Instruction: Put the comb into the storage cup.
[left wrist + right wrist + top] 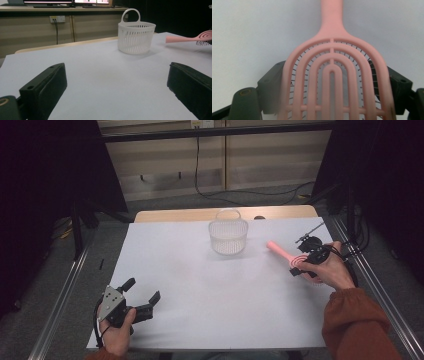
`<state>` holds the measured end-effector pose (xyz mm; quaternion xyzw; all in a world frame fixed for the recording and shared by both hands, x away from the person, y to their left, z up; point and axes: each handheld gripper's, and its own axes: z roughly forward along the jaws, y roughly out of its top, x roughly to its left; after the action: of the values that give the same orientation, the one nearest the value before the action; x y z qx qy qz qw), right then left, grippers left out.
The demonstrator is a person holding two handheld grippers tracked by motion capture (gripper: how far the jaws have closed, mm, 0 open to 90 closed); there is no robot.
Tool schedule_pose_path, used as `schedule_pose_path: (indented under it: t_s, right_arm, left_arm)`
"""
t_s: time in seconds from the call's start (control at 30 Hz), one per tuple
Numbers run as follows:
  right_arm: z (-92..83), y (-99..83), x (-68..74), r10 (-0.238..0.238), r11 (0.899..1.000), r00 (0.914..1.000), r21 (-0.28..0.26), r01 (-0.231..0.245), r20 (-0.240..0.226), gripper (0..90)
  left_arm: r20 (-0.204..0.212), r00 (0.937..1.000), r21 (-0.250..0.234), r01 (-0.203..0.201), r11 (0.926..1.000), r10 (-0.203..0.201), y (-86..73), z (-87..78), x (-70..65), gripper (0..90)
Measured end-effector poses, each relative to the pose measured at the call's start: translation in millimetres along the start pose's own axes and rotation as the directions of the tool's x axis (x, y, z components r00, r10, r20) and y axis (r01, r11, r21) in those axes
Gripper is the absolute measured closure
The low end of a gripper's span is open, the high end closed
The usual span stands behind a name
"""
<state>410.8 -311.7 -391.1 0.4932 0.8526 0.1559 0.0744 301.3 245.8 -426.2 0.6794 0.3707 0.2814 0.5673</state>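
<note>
A pink vented hairbrush (287,256) is at the right of the white table sheet (200,280), its handle pointing toward the white slatted basket (228,236). My right gripper (306,262) is shut on the brush's head. In the right gripper view the two black jaws press on either side of the brush head (332,75), bristles facing down. In the left gripper view the brush handle (186,38) stands slightly off the sheet, right of the basket (136,37). My left gripper (143,290) rests near the front left, open (117,82), with nothing between its jaws.
The basket stands upright and looks empty at the back centre, near the wooden table edge (175,214). Metal frame rails (65,290) run along both sides of the table. Cables (240,195) lie on the floor behind.
</note>
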Motion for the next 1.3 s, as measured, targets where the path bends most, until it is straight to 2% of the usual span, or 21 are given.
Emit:
schedule_pose_path:
  t_s: [0.37, 0.5, 0.67, 0.7, 0.77, 0.83, 0.97, 1.07, 1.3]
  right_arm:
    - [-8.9, -6.6, 0.9, 0.003, 0.999, 1.0, -0.032, -0.004, -0.005, 20.2]
    - [-13.0, -8.7, 2.9, 0.01, 0.999, 0.9998, -0.042, -0.01, -0.016, 20.2]
    - [-17.0, -10.7, 7.7, -0.003, 0.998, 0.9999, -0.064, 0.002, -0.016, 20.3]
    - [-18.5, -11.0, 8.8, -0.005, 0.997, 1.0, -0.071, 0.005, -0.008, 20.3]
    - [-21.0, -11.4, 11.5, -0.01, 0.997, 0.9997, -0.076, 0.008, -0.022, 20.3]
    - [-22.9, -11.5, 14.2, -0.016, 0.996, 0.9997, -0.083, 0.014, -0.017, 20.3]
    - [-24.5, -11.1, 20.2, -0.03, 0.995, 0.9989, -0.1, 0.026, -0.035, 20.3]
    - [-25.0, -10.5, 25.6, -0.043, 0.993, 0.9981, -0.11, 0.037, -0.045, 20.3]
    - [-26.0, -8.1, 41.0, -0.093, 0.99, 0.9927, -0.112, 0.084, -0.076, 20.4]
  left_arm:
    - [0.002, 1.0, -0.002, -0.002, 1.0, 0.002, 0.6, 0.4, 0.0, 2.8]
    - [0.017, 0.9998, -0.001, 0.009, 1.0, -0.009, 1.9, 4.4, -1.5, 2.6]
    - [0.051, 0.9987, 0.005, -0.006, 1.0, 0.006, 8.1, 11.3, -5.5, 1.6]
    - [0.071, 0.9974, 0.007, 0.007, 1.0, -0.008, 9.6, 12.7, -7.0, 1.7]
    - [0.1, 0.9939, 0.015, 0.045, 0.9989, -0.047, 13.1, 15.0, -10.7, 1.7]
    - [0.102, 0.9946, 0.002, 0.016, 0.9999, -0.016, 18.0, 17.3, -15.0, 1.7]
    - [0.121, 0.9925, -0.028, -0.014, 0.9995, 0.017, 27.6, 23.5, -23.1, 1.4]
    - [0.146, 0.9879, -0.024, -0.049, 0.9985, 0.052, 30.7, 29.4, -28.4, 1.3]
    - [0.207, 0.9749, -0.004, -0.084, 0.9964, 0.083, 34.8, 48.2, -43.4, 1.2]
